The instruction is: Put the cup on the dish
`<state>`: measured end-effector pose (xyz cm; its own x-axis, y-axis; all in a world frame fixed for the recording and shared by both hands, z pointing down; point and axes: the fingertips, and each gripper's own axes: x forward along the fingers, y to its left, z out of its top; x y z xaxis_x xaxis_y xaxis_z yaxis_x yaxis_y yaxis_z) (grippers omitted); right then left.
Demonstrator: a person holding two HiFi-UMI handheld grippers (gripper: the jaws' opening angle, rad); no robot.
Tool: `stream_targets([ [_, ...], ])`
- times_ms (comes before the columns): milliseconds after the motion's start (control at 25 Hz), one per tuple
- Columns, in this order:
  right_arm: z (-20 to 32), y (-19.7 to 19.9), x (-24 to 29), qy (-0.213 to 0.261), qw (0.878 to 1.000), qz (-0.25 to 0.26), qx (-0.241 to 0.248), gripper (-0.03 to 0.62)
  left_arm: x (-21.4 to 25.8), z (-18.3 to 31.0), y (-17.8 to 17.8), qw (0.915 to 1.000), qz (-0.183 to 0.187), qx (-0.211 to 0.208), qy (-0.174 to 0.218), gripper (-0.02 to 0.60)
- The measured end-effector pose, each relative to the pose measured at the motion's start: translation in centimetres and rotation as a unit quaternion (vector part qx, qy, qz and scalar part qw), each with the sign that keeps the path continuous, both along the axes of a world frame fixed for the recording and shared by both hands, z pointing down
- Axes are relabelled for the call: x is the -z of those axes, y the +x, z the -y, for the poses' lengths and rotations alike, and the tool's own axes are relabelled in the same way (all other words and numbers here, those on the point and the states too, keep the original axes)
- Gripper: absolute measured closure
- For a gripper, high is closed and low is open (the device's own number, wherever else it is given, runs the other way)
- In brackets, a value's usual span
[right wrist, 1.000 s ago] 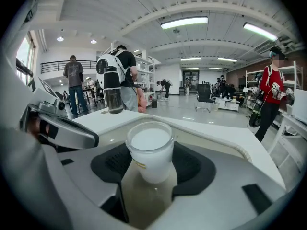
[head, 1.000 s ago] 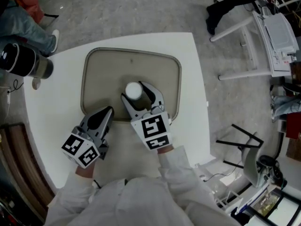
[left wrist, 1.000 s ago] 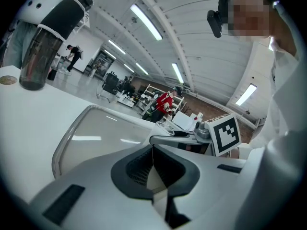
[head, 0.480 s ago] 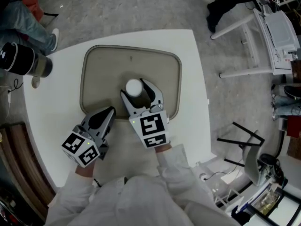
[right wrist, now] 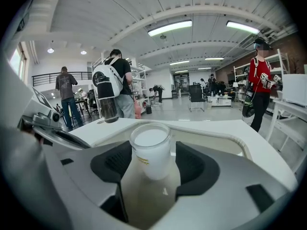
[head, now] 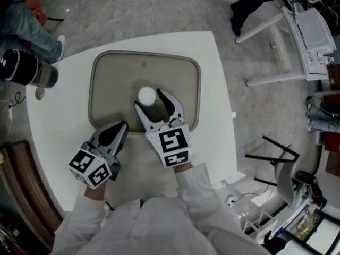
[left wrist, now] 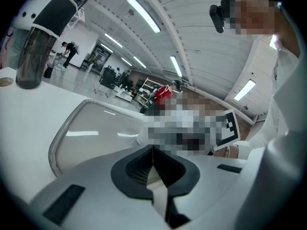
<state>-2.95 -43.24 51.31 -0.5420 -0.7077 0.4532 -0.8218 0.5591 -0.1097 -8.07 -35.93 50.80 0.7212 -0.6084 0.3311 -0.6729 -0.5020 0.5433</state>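
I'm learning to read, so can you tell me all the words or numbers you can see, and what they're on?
No words or numbers can be read here.
Cup: a small yellowish label, too small and blurred to read.
Square markers on the two cubes: black-and-white patterns, not letters.
Dark bottle: a white mark, too small to read.

The right gripper [right wrist: 151,161] has its dark-padded jaws apart around a small white translucent plastic cup [right wrist: 150,150]. The cup stands upright between them on a beige rounded tray-like dish [right wrist: 216,145], with a slim gap at the right pad.
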Motion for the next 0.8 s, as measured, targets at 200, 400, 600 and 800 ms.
stream_targets([
  [200, -1.3, 0.8, 1.3, 0.01, 1.0, -0.002, -0.008, 0.321, 1.1, -0.6, -0.1, 0.9999, 0.009, -0.002, 0.01, 0.572],
  [400, -3.8, 2.4, 3.2, 0.021, 0.999, 0.013, -0.022, 0.321, 3.3, -1.8, 0.5, 0.9993, 0.009, 0.002, 0.036, 0.572],
  [600, -7.4, 2.8, 5.4, 0.041, 0.999, 0.024, 0.0, 0.321, 5.3, -4.3, 1.4, 0.9978, 0.021, -0.002, 0.062, 0.572],
  [800, -11.0, 3.5, 7.8, 0.08, 0.996, 0.039, 0.015, 0.322, 7.0, -7.3, 2.4, 0.9948, 0.041, -0.004, 0.093, 0.572],
])
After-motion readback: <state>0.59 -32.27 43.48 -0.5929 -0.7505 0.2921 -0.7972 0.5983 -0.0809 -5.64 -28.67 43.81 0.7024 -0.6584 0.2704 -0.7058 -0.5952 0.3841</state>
